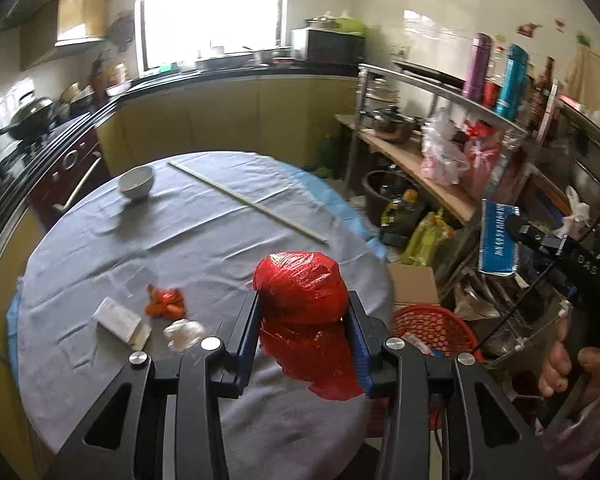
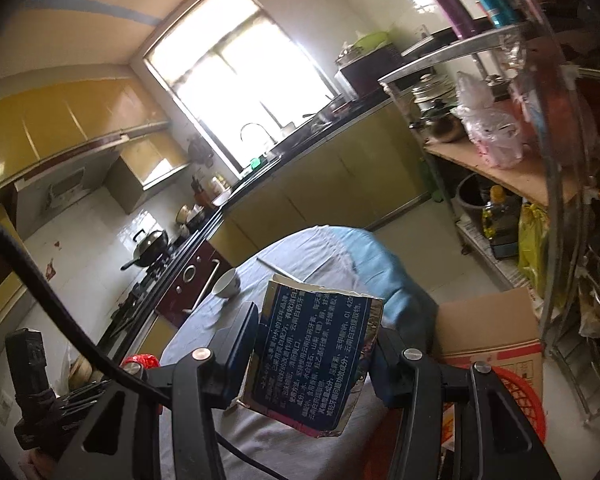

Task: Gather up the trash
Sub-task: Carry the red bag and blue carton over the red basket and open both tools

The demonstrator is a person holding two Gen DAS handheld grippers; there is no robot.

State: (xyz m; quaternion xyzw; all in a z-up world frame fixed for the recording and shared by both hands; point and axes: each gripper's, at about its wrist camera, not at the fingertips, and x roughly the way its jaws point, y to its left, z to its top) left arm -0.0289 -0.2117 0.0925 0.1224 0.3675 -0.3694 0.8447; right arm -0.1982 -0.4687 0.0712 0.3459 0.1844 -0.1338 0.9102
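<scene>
My left gripper is shut on a red plastic bag bundled into a ball, held above the round table's near right part; the bag's loose tail hangs below the jaws. My right gripper is shut on a flattened blue carton with white print, held upright over the table edge. From the left wrist view the same blue carton shows at the right, with a hand on the right gripper's handle. A red mesh basket stands on the floor right of the table. More litter lies on the cloth: an orange wrapper, crumpled white plastic, a white box.
The round table has a grey-blue cloth, a white bowl and a long pale stick. A cardboard box sits beside the red basket. A cluttered metal shelf rack stands at the right. Yellow cabinets run behind.
</scene>
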